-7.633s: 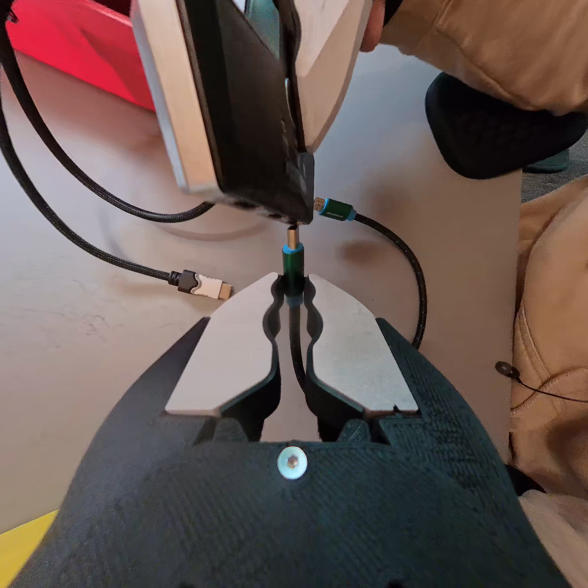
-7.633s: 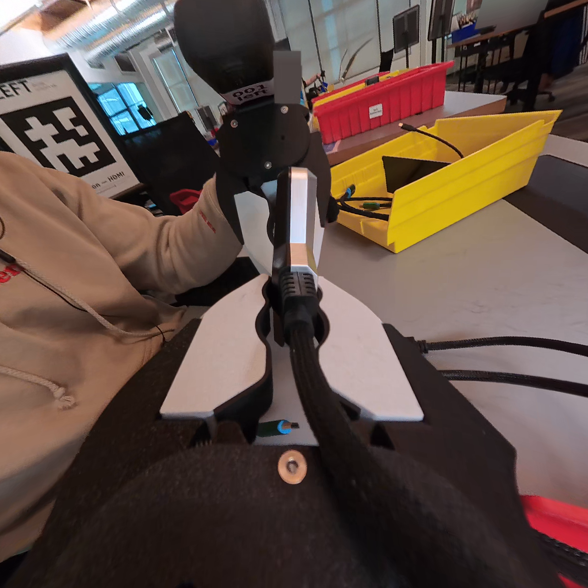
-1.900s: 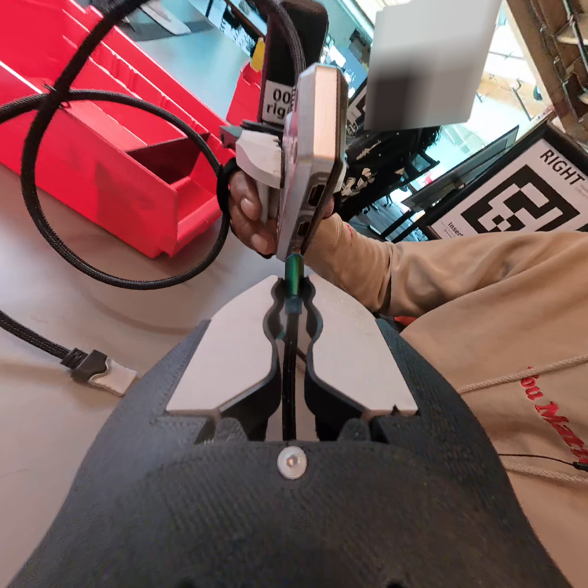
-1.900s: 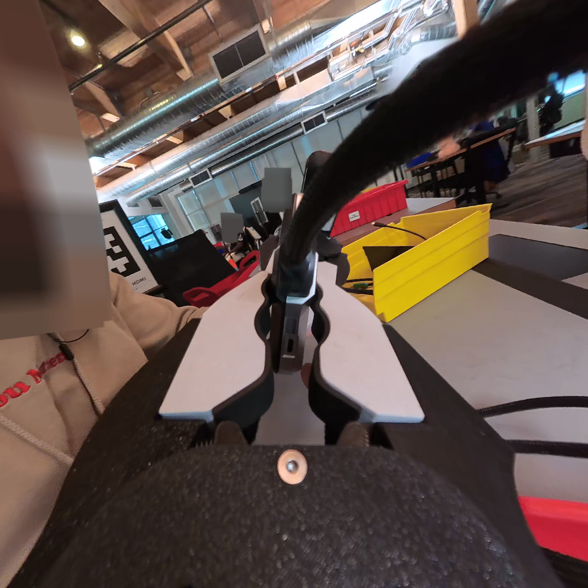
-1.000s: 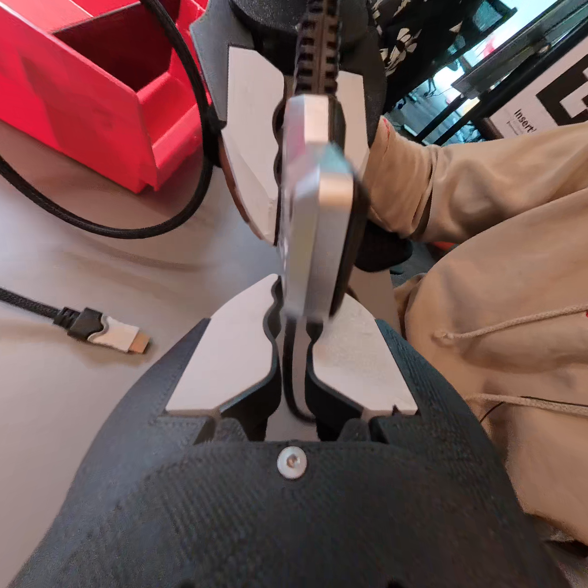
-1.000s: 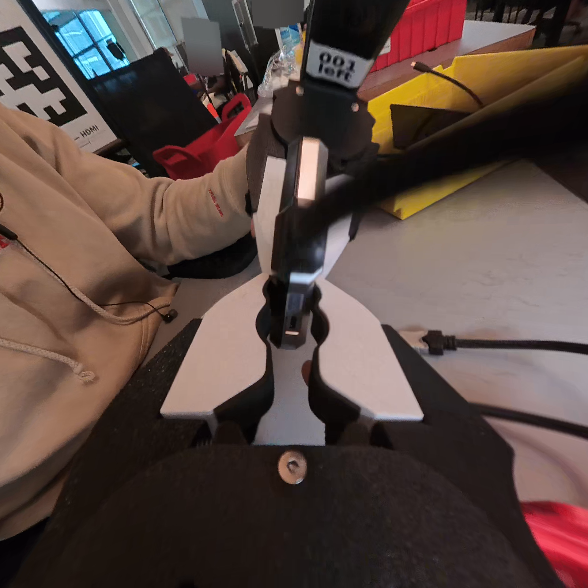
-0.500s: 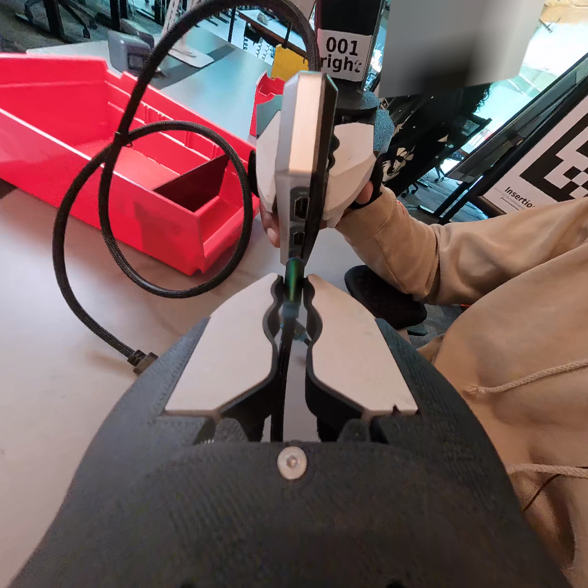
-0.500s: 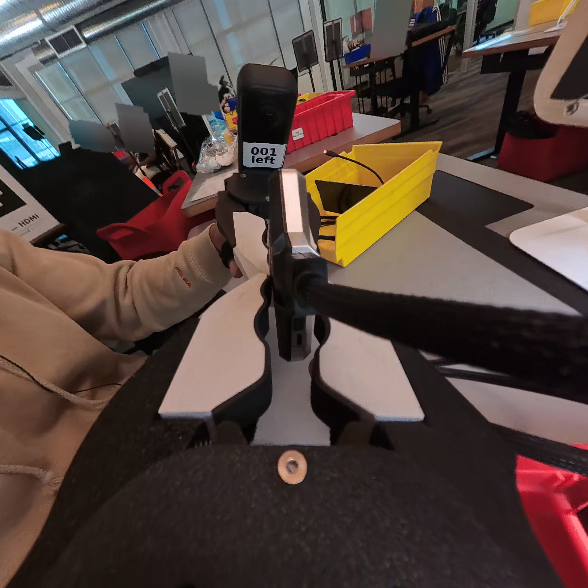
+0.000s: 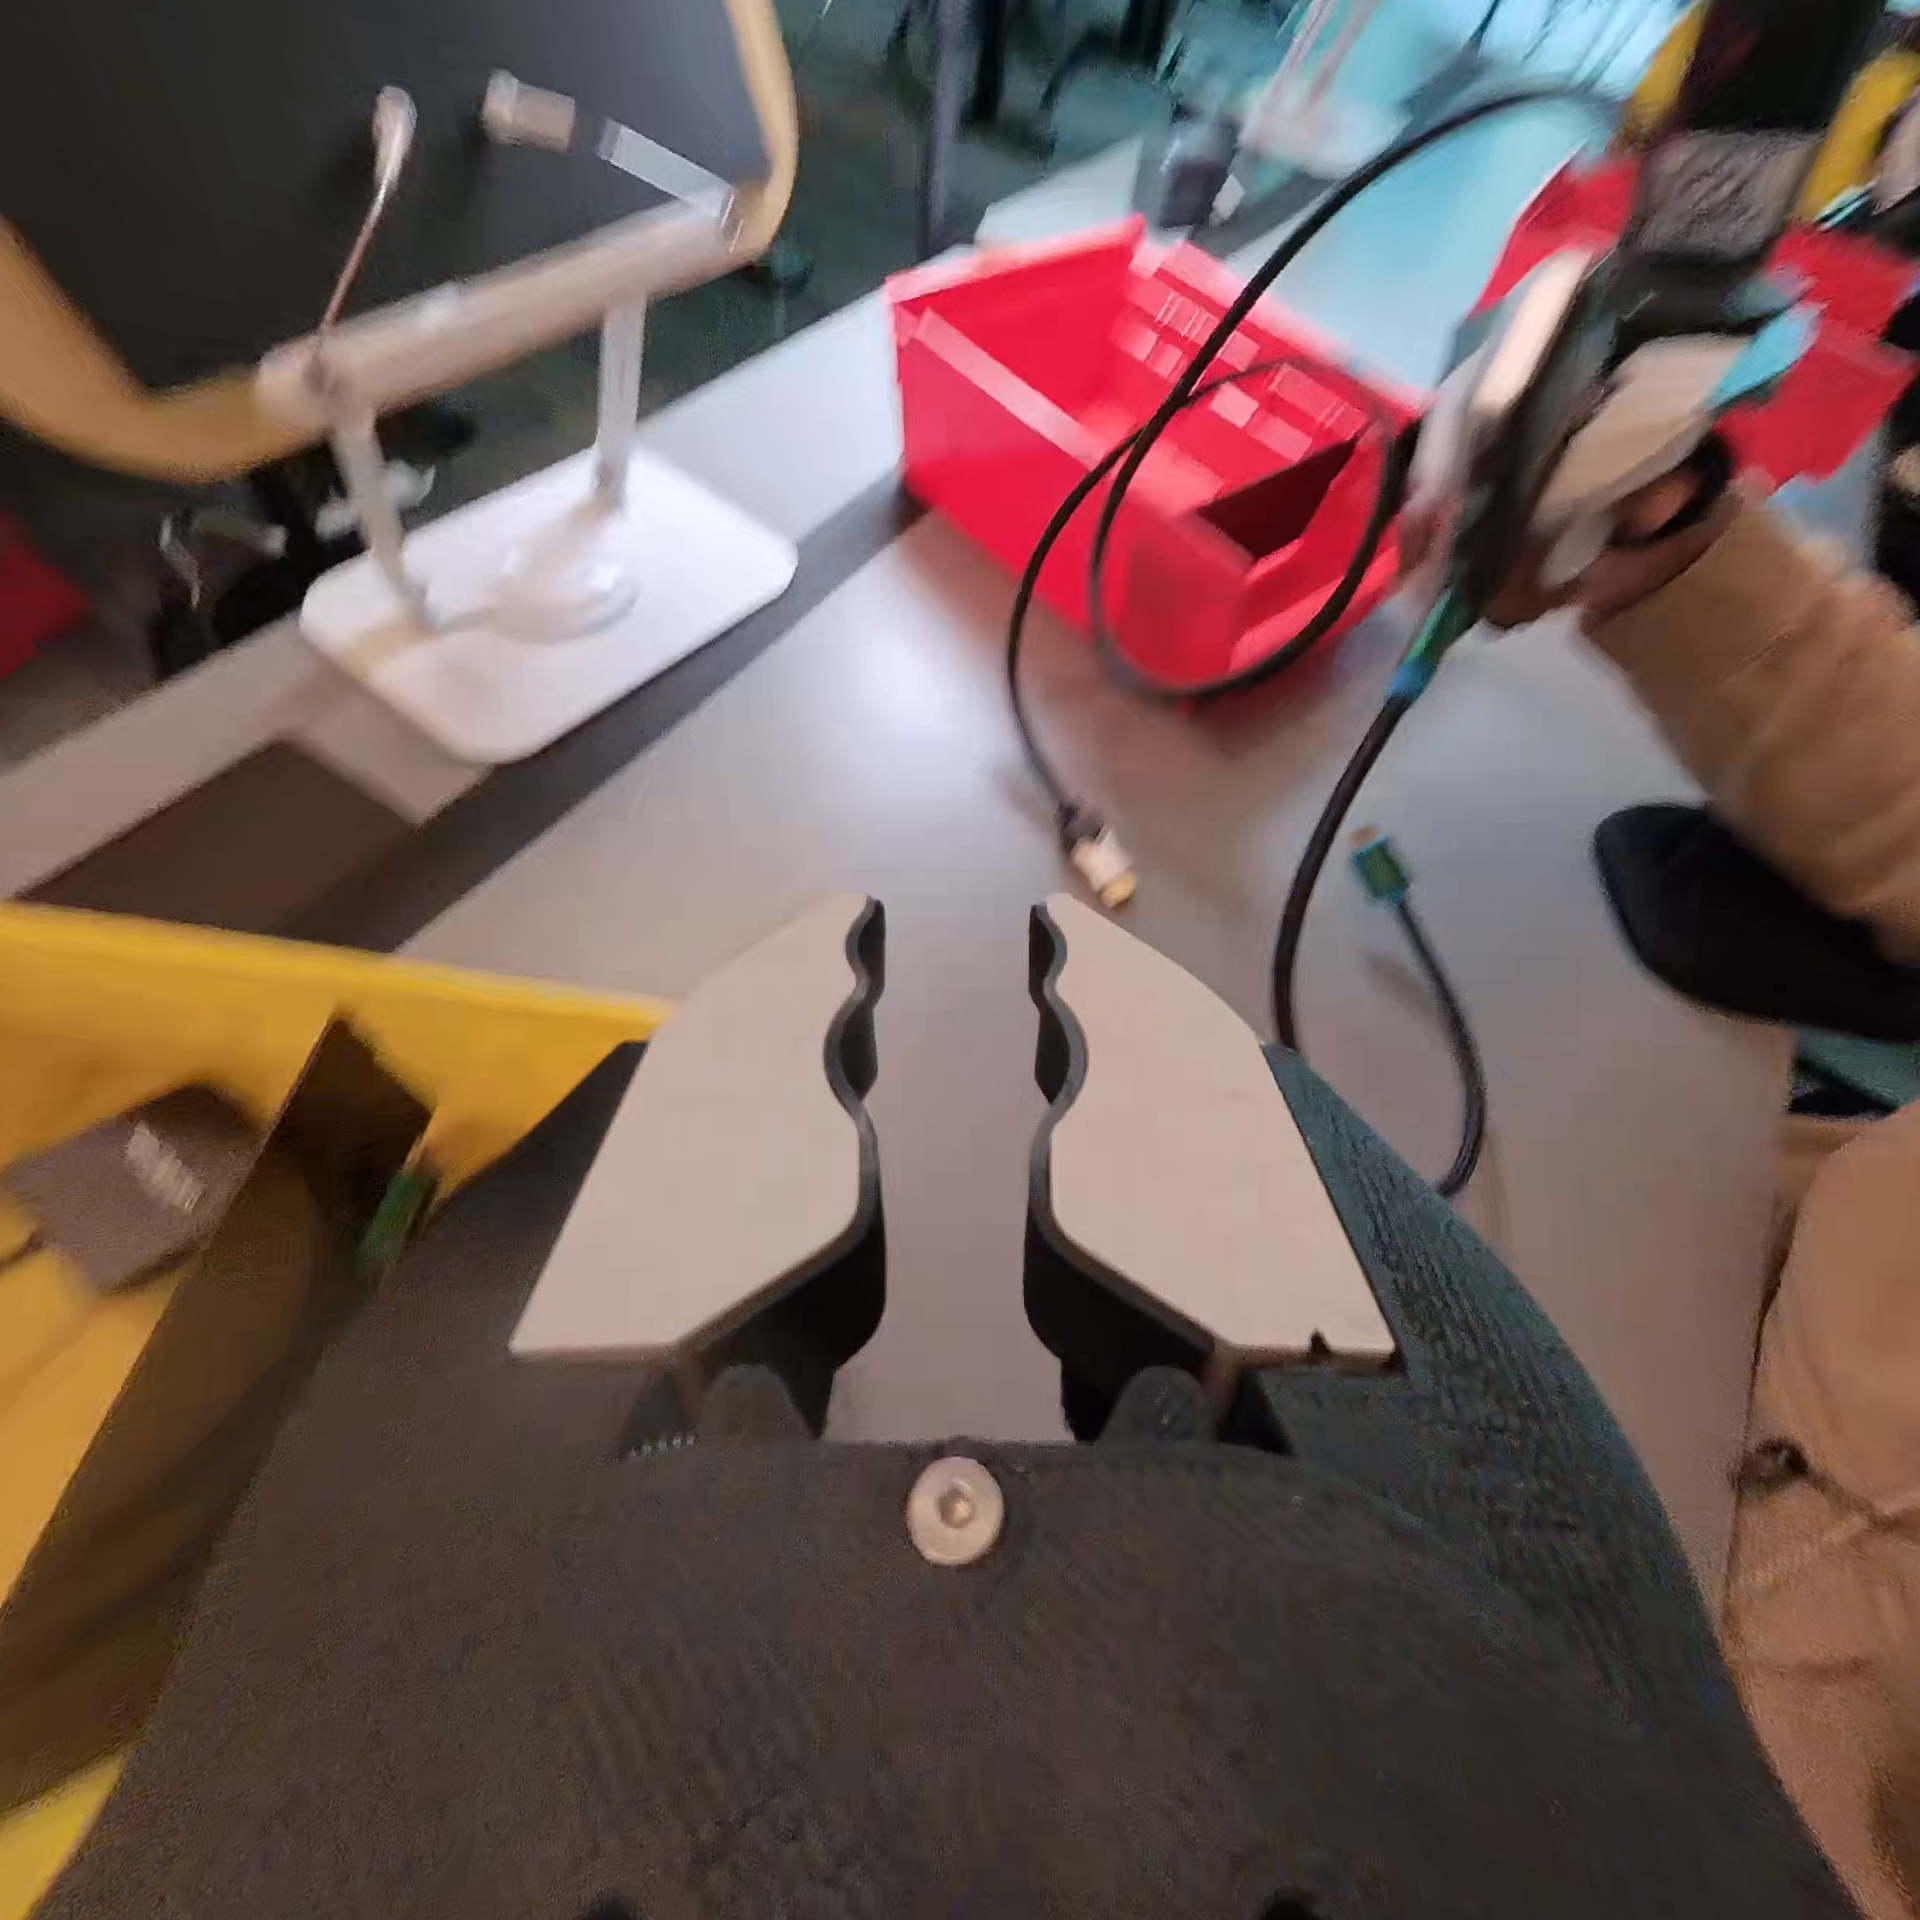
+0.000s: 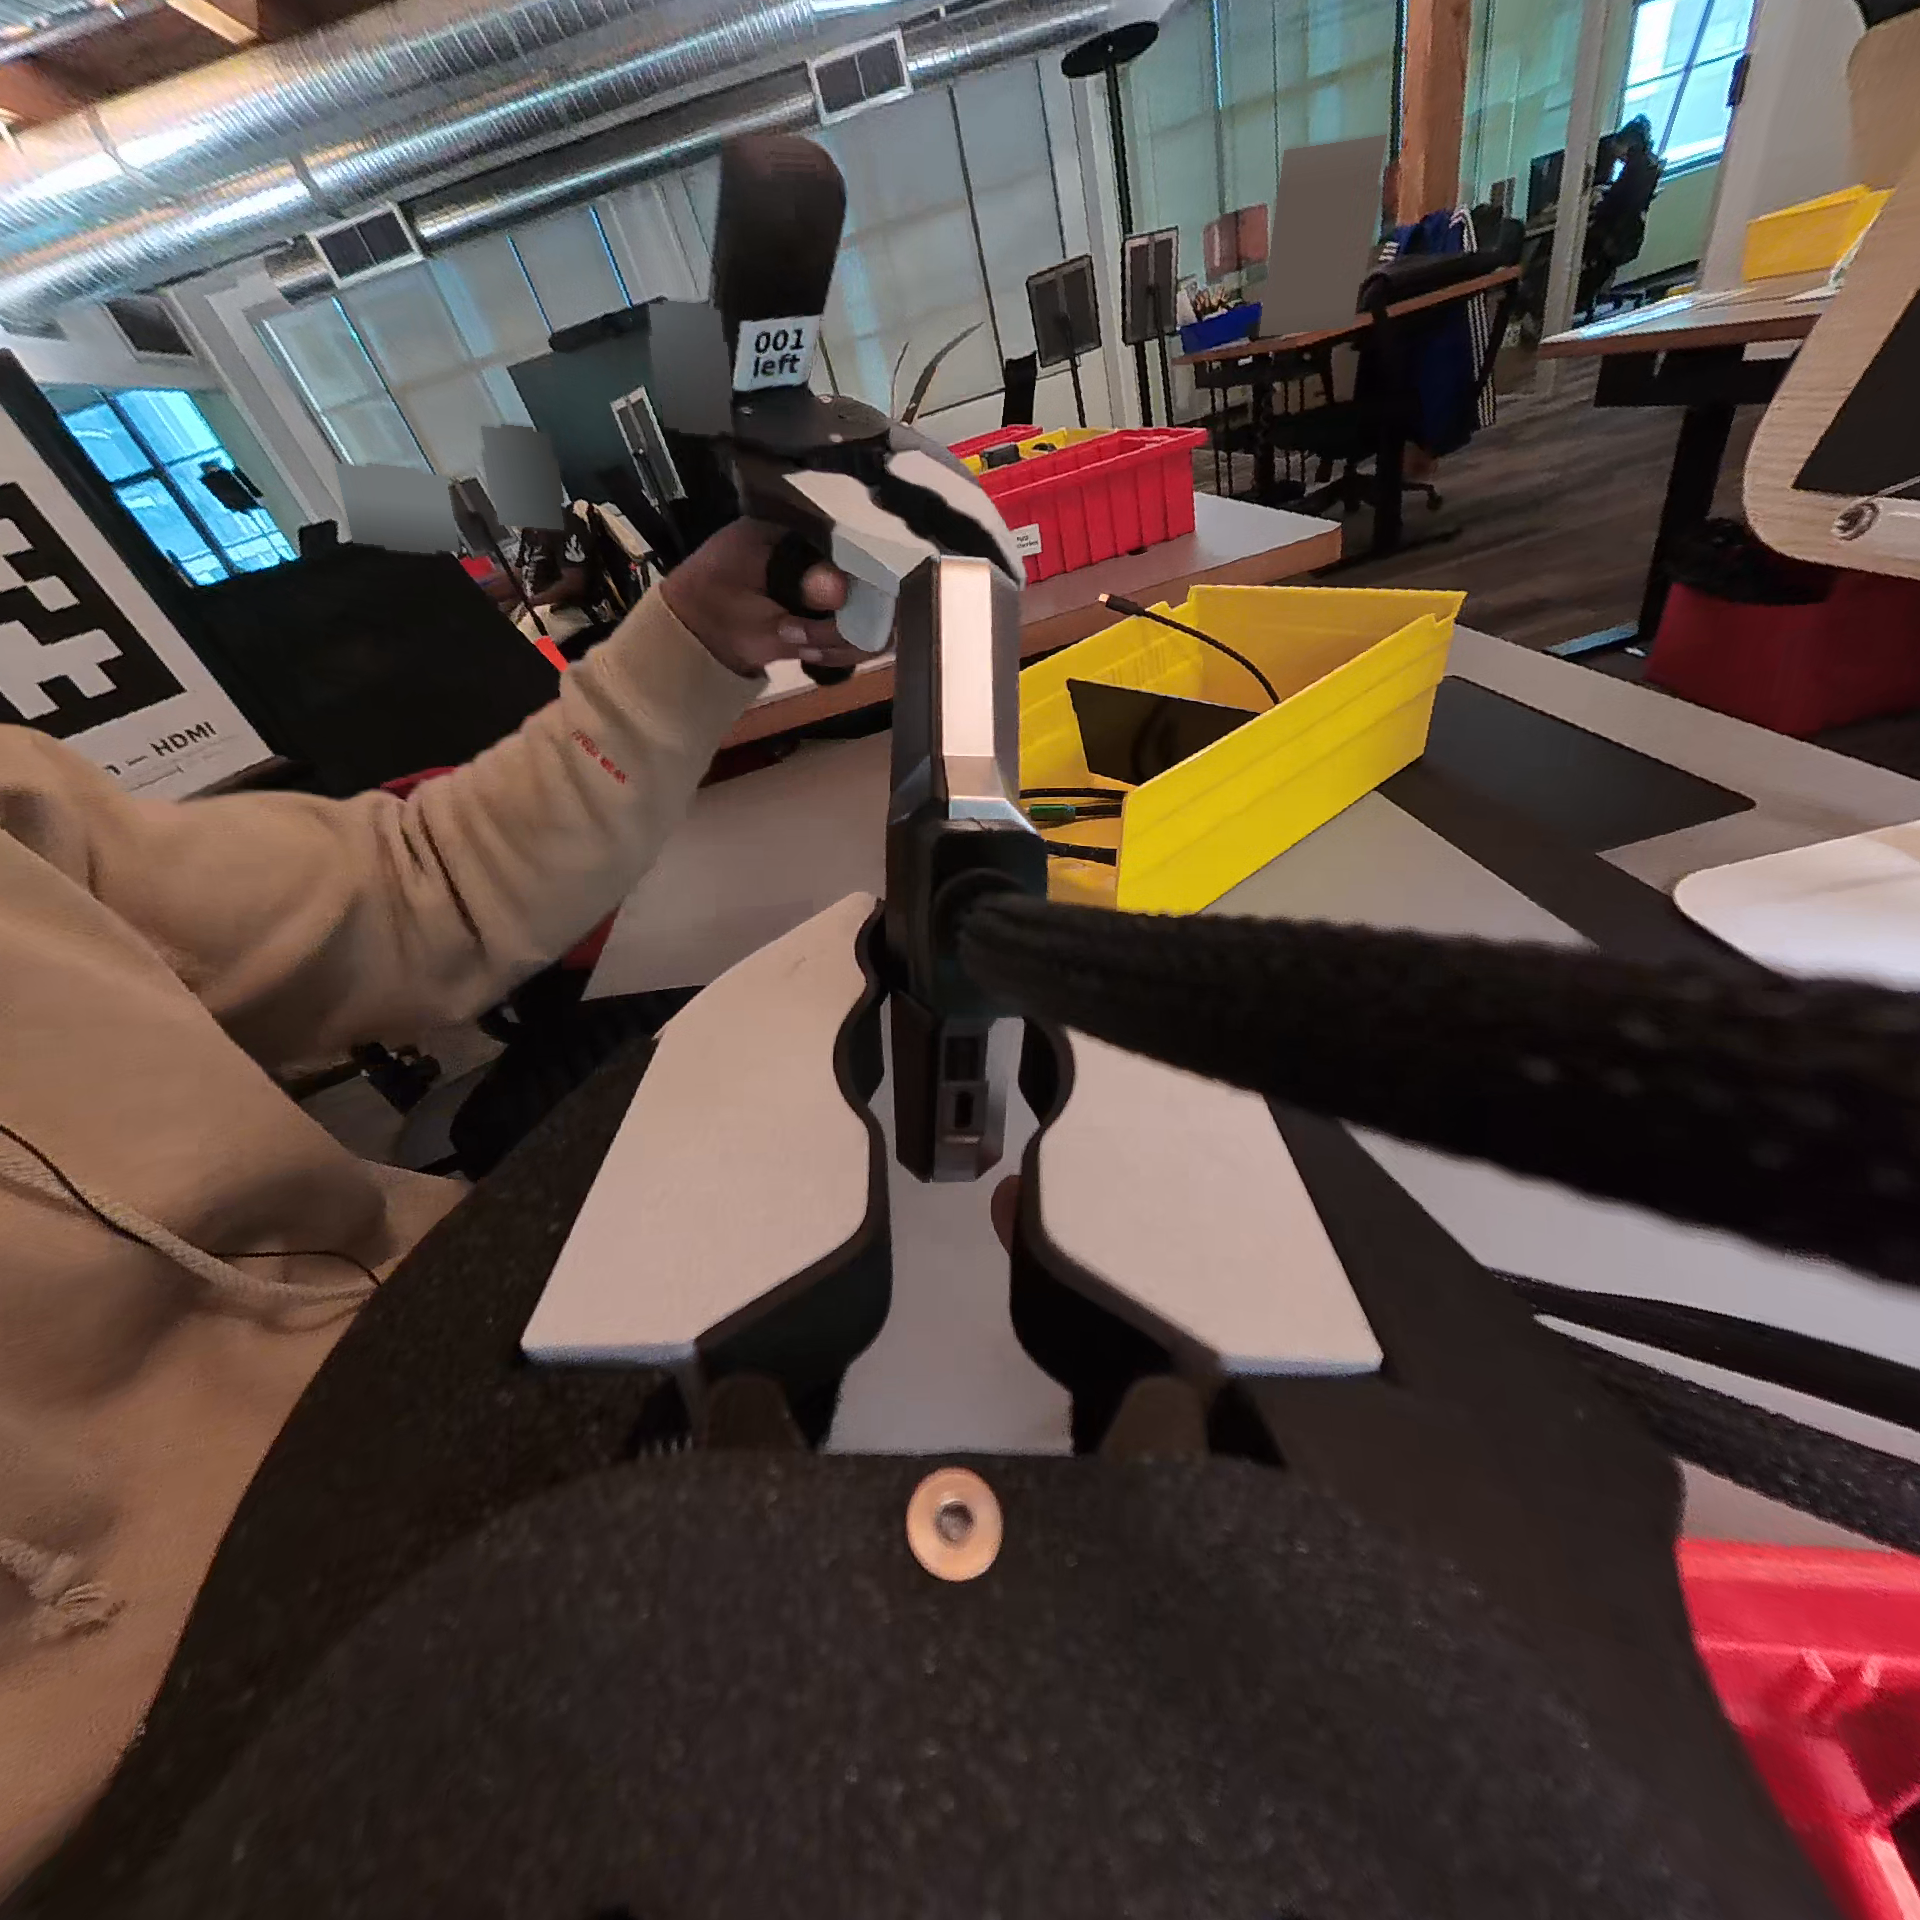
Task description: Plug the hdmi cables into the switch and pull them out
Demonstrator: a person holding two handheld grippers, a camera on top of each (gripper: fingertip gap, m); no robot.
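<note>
Left gripper (image 9: pixel 956 940) is spread wide with nothing between its fingers, and it sits above the grey table (image 9: pixel 831 748) beside the corner of a yellow bin (image 9: pixel 312 997). Right gripper (image 10: pixel 951 971) is pressed onto the lower end of the HDMI switch (image 10: pixel 951 727), a slim silver-and-black box held upright and edge-on between the jaws. A thick black braided cable (image 10: pixel 1403 1039) is seated in the side of the switch facing the right wrist camera and runs off to the right of that view. In the left wrist view, a thinner cable with a green connector (image 9: pixel 1439 634) sits at the lower edge of the switch (image 9: pixel 1496 416); it appears to be plugged in, though motion blur prevents confirming full seating. Two loose ends lie on the table near each other: a silver-tipped plug (image 9: pixel 1096 852) and a second green plug (image 9: pixel 1380 871). A red bin (image 9: pixel 1091 457) stands behind them, and a white stand base (image 9: pixel 551 623) sits farther left. Judged progress: insertion looks done for at least two cables, one thick and one thin. Remaining work is judged to be any further ports to fill, then extraction of each plug while the right gripper steadies the switch. With the left gripper free, it is positioned to take either a loose plug or a seated connector.
</note>
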